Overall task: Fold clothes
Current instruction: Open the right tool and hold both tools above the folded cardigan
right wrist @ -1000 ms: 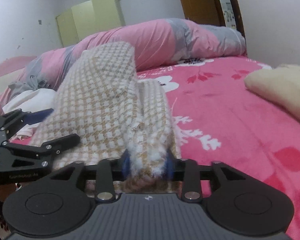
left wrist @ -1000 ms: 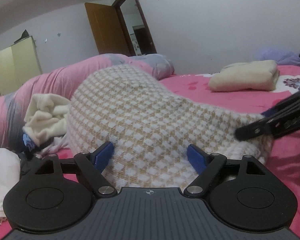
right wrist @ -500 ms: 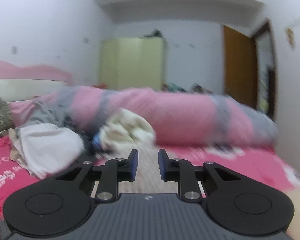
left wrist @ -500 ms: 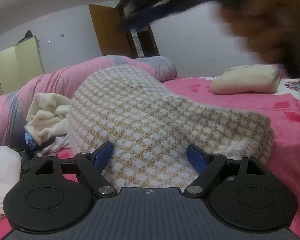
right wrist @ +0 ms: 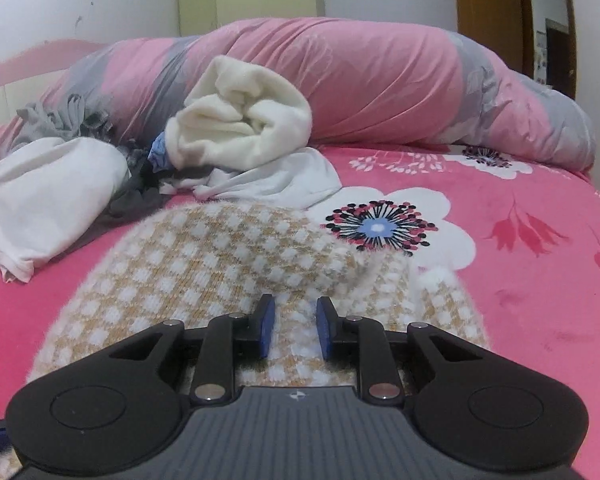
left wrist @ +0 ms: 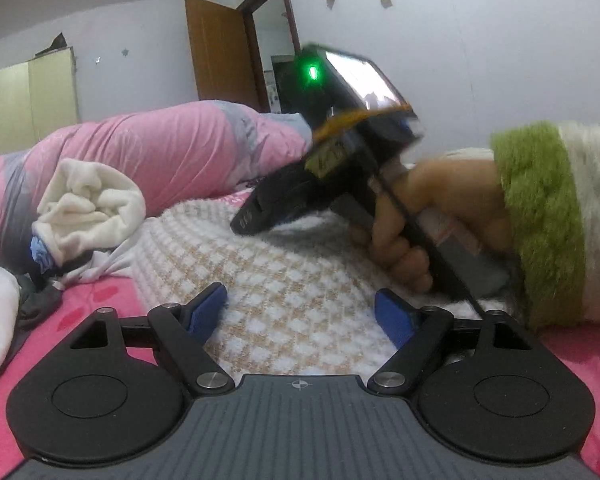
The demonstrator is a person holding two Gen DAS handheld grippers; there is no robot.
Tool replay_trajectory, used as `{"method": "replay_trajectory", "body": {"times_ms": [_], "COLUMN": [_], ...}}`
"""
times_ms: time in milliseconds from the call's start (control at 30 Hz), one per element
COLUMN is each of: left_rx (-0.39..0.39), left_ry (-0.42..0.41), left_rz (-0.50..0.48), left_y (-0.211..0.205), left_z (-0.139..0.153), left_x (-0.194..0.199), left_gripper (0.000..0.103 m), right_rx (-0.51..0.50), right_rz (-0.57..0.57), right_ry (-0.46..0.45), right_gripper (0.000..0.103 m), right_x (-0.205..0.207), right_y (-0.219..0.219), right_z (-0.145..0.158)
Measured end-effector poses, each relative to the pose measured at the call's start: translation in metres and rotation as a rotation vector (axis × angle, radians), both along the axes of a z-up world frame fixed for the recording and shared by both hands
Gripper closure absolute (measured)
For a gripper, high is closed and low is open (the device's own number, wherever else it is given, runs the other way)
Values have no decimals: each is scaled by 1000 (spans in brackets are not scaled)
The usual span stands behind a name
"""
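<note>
A tan-and-white checked knit garment [left wrist: 284,280] lies folded and flat on the pink bed; it also shows in the right wrist view [right wrist: 228,256]. My left gripper [left wrist: 300,312] is open wide and empty, low over the garment's near edge. My right gripper [right wrist: 294,330] is partly open and empty, its blue pads [right wrist: 266,324] just above the knit. In the left wrist view the right gripper's body [left wrist: 332,160] and the hand holding it hover over the garment's far side.
A pile of unfolded clothes, cream [right wrist: 240,120], white [right wrist: 44,192] and grey, lies at the back left by a rolled pink-and-grey quilt [right wrist: 380,76]. The flowered pink bedspread [right wrist: 520,240] spreads right. Wardrobe and open door stand behind.
My right gripper let go of the knit garment, swung up and over, and came down above it. The raised fold now lies flat. My left gripper stayed open in place.
</note>
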State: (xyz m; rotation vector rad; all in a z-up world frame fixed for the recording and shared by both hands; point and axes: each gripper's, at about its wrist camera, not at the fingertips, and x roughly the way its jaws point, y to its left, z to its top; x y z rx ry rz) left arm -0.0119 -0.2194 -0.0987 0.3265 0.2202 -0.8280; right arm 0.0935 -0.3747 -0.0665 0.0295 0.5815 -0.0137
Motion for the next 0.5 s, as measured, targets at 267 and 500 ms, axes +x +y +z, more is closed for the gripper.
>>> {"method": "replay_trajectory", "body": {"times_ms": [267, 500], "left_rx": [-30, -68], "left_ry": [12, 94], "left_rz": [2, 17], "left_y": [5, 8], "left_z": [-1, -5], "left_x": [1, 16], "left_gripper": [22, 22], "right_rx": [-58, 31], "right_rz": [251, 257], "right_ry": [-212, 9], "right_gripper": [78, 79], "right_x": [-16, 44], "right_y": [46, 39], "right_z": [92, -3]}}
